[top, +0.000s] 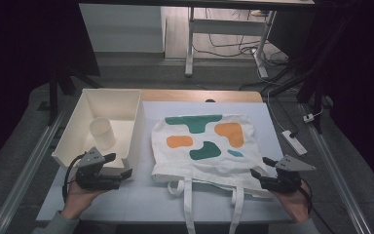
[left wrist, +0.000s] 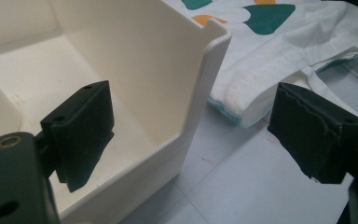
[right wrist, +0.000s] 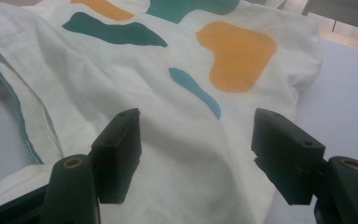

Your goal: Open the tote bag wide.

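From my remote station, the high view shows a dim room: the table (top: 151, 200) is evenly lit from above while both side edges fall into near-black. Soft shadow pools inside the bin (top: 78, 127). Both gripper views are brighter, slightly grainy, their near jaws soft, with no glare.

The tote bag (top: 202, 146) is woven cloth, matt and a little rough, with flat printed patches in green and orange (the print looks smooth). Its handles (top: 189, 202) are the same soft cloth. The bin (top: 75, 127) at the left is cream plastic, smooth with a weak shine. The cup (top: 102, 131) inside it looks matt. The left gripper (left wrist: 200, 135) has matt black pads (left wrist: 81, 130), slightly grainy. The table top (top: 151, 200) is smooth and pale.
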